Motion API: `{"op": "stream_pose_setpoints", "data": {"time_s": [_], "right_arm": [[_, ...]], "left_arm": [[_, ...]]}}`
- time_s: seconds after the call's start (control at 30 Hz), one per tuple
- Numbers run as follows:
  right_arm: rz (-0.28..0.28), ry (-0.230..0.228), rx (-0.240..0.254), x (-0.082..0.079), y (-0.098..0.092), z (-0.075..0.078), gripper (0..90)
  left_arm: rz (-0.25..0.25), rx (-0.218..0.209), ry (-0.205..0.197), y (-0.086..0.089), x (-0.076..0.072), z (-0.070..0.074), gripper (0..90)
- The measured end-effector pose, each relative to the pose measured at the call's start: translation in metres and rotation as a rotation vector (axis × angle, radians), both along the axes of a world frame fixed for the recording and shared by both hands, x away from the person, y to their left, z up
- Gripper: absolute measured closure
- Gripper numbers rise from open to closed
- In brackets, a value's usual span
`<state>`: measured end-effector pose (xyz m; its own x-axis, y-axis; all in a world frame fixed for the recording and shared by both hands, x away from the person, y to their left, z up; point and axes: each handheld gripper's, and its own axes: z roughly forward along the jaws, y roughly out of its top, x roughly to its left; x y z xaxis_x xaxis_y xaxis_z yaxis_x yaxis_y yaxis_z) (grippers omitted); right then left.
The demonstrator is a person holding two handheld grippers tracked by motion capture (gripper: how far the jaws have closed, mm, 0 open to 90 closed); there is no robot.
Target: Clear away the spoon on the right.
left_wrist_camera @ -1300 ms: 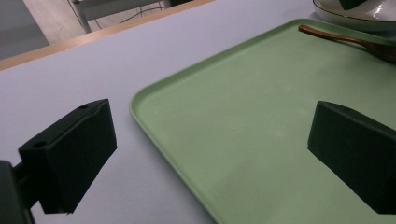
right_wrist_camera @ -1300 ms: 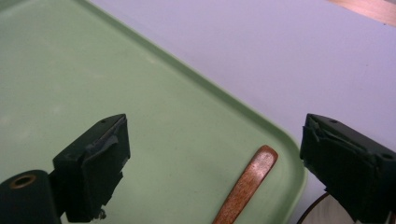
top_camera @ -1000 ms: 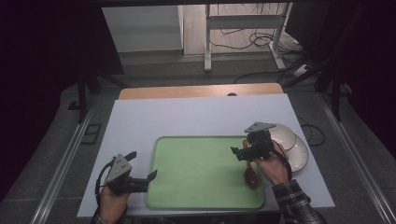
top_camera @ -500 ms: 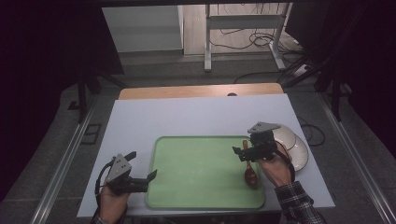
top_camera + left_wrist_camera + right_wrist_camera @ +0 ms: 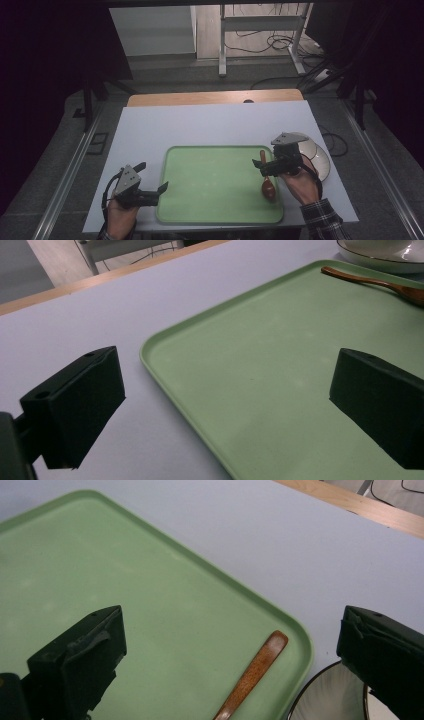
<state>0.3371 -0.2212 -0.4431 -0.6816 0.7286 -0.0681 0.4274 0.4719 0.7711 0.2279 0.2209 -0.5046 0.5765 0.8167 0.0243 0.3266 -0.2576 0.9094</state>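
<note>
Item: wooden spoon [image 5: 267, 181], lying on green tray [image 5: 215, 210], right side, near plates [image 5: 320, 160]. Right gripper [image 5: 261, 167] above spoon, jaws wide apart, nothing held; left gripper [image 5: 161, 189] at tray's left edge, likewise wide, empty. Step: spoon looks set down; next prob. right hand to plates.

The spoon [image 5: 267, 180] is looking like smooth brown wood with a light gloss. The tray [image 5: 215, 210] is appearing as matt green plastic. The plates [image 5: 320, 160] are shining like glazed ceramic. The tabletop [image 5: 200, 125] is showing a smooth matt surface.
</note>
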Motion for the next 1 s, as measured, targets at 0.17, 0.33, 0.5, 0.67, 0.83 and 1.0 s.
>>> {"op": "stream_pose_setpoints", "data": {"time_s": [0.17, 0.33, 0.5, 0.67, 0.83, 1.0], "right_arm": [[-0.002, -0.014, 0.003, -0.006, -0.002, 0.002, 0.0], [-0.007, -0.022, 0.006, -0.011, -0.006, 0.003, 0.0], [-0.014, -0.033, 0.016, -0.016, -0.011, 0.005, 0.0], [-0.024, -0.041, 0.020, -0.020, -0.017, 0.005, 0.0], [-0.031, -0.037, 0.025, -0.024, -0.020, 0.005, 0.0], [-0.032, -0.036, 0.030, -0.027, -0.023, 0.004, 0.0]], "left_arm": [[0.000, -0.001, 0.000, 0.000, 0.000, 0.000, 1.0], [0.000, -0.001, 0.000, 0.000, 0.000, 0.000, 1.0], [0.000, -0.002, -0.001, 0.000, 0.000, 0.000, 1.0], [0.000, -0.004, -0.001, 0.000, 0.000, 0.000, 1.0], [-0.001, -0.006, 0.000, 0.001, 0.000, 0.000, 1.0], [-0.001, -0.009, -0.002, 0.001, 0.000, 0.000, 1.0]]}}
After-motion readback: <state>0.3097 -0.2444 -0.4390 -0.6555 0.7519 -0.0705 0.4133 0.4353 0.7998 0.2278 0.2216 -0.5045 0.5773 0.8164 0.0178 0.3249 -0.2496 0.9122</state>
